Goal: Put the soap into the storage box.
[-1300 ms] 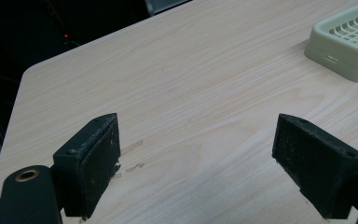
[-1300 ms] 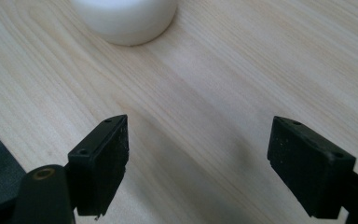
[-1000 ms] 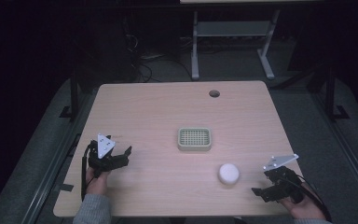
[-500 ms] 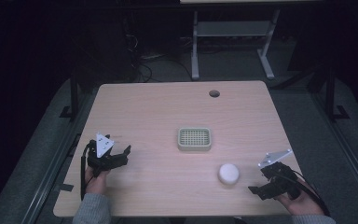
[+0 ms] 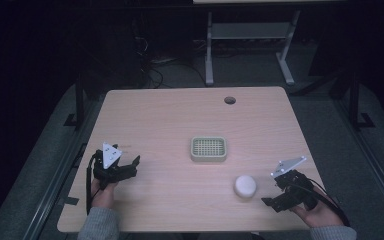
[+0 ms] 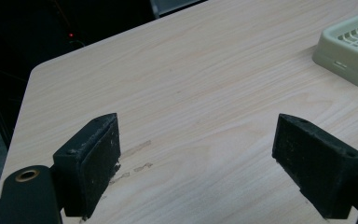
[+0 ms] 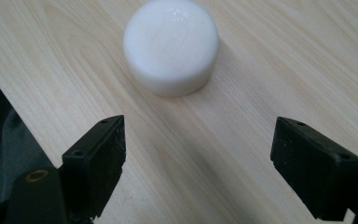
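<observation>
right gripper view looks straight along the wide-spread jaws of the right gripper (image 7: 196,161), empty, with bare wood between them. just ahead lies a white round soap bar (image 7: 171,44), flat on the table (image 7: 279,60), apart from both jaws and untouched. from the high view the same right gripper (image 5: 279,196) sits near the table's front right corner, pointed toward the soap bar (image 5: 245,185), which rests just beside it on the inner side.

at the front left, the left gripper (image 5: 128,167) is held low over the table, well apart from the soap. left gripper view shows its jaws also spread wide with nothing between them, and a corner of the pale green slotted soap dish (image 6: 352,46) farther off.

beyond the soap, near the table's middle, the soap dish (image 5: 208,148) stands empty. farther still, a round cable hole (image 5: 229,100) sits near the far edge.

judging by this layout, the work is likely putting the soap into the dish, and it is at its very start: nothing gripped, nothing lifted, the dish unfilled. closing on the soap, lifting, carrying and setting down are all left.
</observation>
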Tool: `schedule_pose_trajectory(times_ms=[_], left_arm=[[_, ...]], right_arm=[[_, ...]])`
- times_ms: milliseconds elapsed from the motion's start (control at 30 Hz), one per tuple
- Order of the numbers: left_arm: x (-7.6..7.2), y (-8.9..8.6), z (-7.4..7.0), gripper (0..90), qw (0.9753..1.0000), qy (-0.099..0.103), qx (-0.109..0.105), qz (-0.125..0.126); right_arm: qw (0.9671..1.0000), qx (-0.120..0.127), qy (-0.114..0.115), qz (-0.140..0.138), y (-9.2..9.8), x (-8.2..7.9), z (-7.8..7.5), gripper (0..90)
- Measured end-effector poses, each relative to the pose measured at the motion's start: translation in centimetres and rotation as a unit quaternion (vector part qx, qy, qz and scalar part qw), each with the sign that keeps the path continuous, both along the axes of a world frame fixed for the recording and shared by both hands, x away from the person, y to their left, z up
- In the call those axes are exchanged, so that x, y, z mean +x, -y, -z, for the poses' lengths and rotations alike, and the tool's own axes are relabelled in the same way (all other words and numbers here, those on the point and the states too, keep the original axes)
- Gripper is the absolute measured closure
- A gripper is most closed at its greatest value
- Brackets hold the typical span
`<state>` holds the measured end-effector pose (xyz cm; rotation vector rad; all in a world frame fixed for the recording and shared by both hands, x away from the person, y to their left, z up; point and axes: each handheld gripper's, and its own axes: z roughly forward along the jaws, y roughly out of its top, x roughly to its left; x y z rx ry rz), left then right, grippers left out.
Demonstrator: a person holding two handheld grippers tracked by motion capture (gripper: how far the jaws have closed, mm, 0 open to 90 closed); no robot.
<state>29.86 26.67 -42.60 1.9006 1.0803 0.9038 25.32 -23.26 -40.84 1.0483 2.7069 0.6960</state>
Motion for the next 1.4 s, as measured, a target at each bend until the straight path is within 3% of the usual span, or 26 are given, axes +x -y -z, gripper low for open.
schedule_pose_trajectory(times_ms=[833, 1400], left_arm=[[0.0, 0.1, -0.1, 14.8, 1.0, 0.001, -0.001, 0.0], [0.0, 0.2, -0.1, 14.8, 1.0, 0.002, 0.0, 0.001]], right_arm=[[0.999, -0.025, -0.017, -0.031, -3.3, 1.9, -0.6, 16.8], [0.9977, -0.039, -0.025, -0.05, -4.5, 2.9, -0.8, 16.4]])
